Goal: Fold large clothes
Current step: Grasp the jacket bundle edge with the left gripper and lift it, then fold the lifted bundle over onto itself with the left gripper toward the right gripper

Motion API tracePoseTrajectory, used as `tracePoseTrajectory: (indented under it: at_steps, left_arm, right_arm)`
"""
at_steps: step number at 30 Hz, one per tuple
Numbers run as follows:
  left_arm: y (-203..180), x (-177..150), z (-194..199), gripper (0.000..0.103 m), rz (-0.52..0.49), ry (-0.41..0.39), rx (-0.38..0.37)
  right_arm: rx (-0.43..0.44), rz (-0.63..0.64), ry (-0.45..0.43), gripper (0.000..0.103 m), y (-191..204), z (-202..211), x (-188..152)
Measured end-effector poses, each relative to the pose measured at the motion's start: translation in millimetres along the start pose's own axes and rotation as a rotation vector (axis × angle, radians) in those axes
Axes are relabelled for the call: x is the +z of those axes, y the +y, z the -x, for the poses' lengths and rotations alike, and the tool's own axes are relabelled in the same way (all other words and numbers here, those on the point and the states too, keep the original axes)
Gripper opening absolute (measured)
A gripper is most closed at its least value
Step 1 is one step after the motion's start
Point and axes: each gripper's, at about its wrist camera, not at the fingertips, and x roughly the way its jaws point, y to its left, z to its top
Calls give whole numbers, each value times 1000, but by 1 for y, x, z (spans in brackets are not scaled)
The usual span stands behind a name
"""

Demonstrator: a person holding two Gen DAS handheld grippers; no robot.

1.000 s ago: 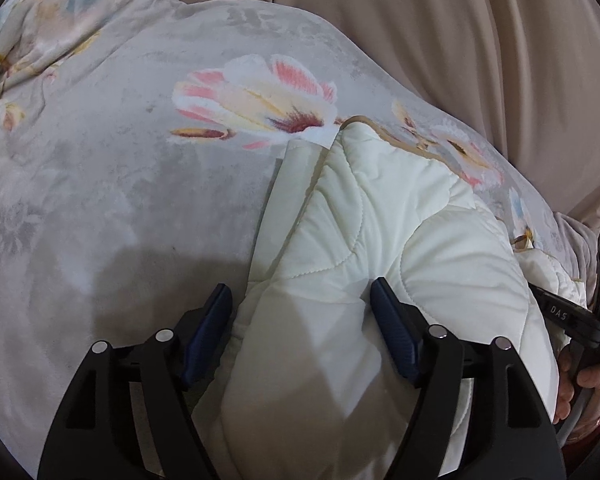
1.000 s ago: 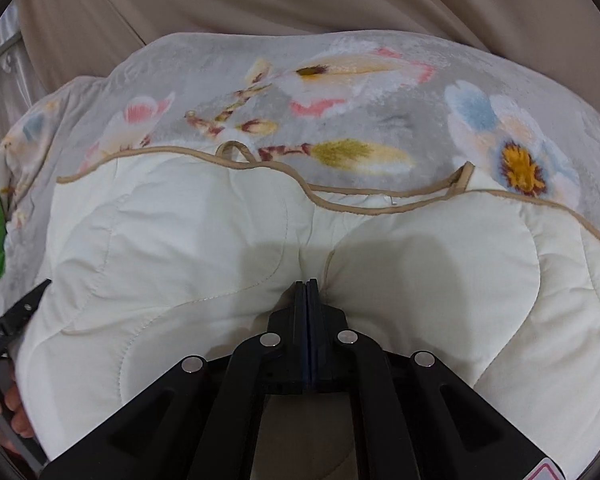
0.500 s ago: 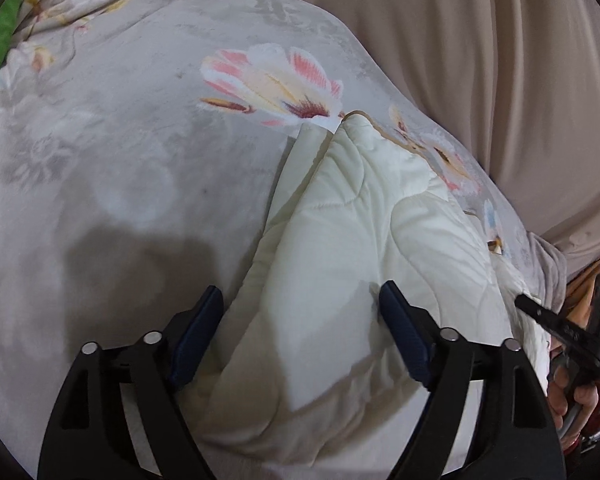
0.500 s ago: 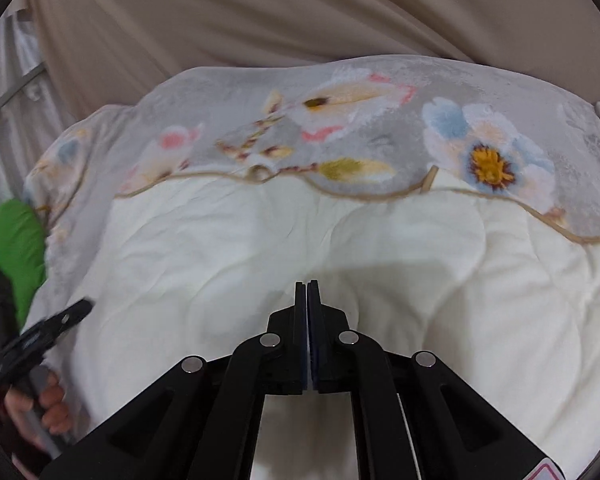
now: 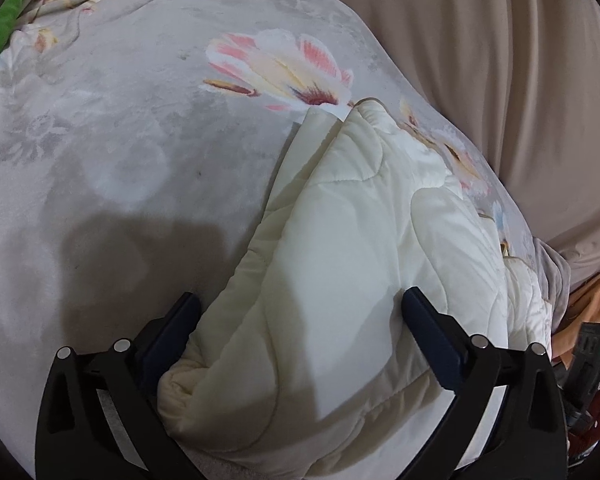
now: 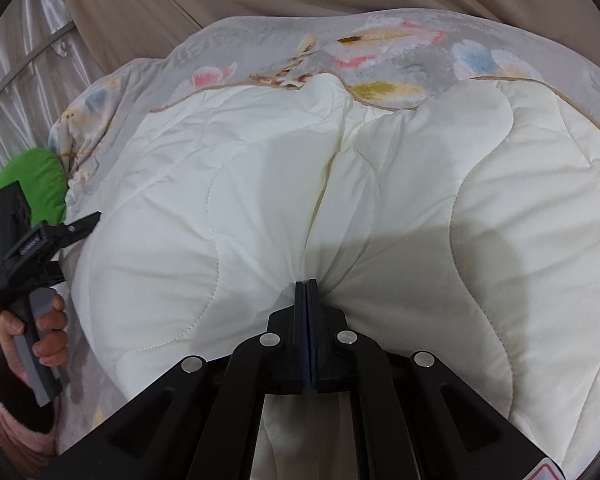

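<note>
Left gripper just spread wide astride cream quilt fold; right gripper clamped on quilt, 6 o'clock.

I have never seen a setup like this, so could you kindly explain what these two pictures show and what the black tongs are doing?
No robot here: a person holds a hand-held gripper in each hand, each with a camera looking along its fingers. One picture is from the left gripper, whose jaws have just been opening and now straddle the folded cream quilt without pressing it. The other is from the right gripper, shut on a pinch of that quilt. The quilt's grey floral side lies spread underneath.
</note>
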Motion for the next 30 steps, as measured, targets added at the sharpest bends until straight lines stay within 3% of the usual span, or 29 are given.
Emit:
tracePoseTrajectory:
  at_steps: [5, 10, 14, 15, 16, 19, 24, 27, 30]
  left_arm:
    - [-3, 2, -3, 98, 6, -8, 25]
    - [-4, 2, -4, 98, 21, -22, 45]
    - [-11, 8, -7, 96, 19, -4, 28]
    - [-14, 11, -8, 79, 13, 6, 9]
    - [-21, 14, -6, 54, -2, 17, -34]
    - [-47, 22, 16, 25, -57, -30, -58]
    - [-98, 31, 76, 19, -115, -129, -268]
    - [-135, 24, 96, 18, -182, -155, -332]
    - [-165, 15, 107, 18, -240, -177, -360]
  right_arm:
    - [1, 4, -70, 5, -2, 33, 23]
    - [21, -33, 58, 3, -18, -18, 31]
    - [71, -55, 41, 0, -26, -29, 27]
    - [75, -55, 42, 0, -26, -29, 27]
    - [79, -56, 45, 0, -26, -29, 27]
    - [76, -49, 50, 0, -27, -30, 27]
    - [91, -47, 23, 0, -27, -28, 25]
    - [89, -52, -15, 2, -28, -7, 20]
    - [147, -70, -117, 8, -30, 29, 21]
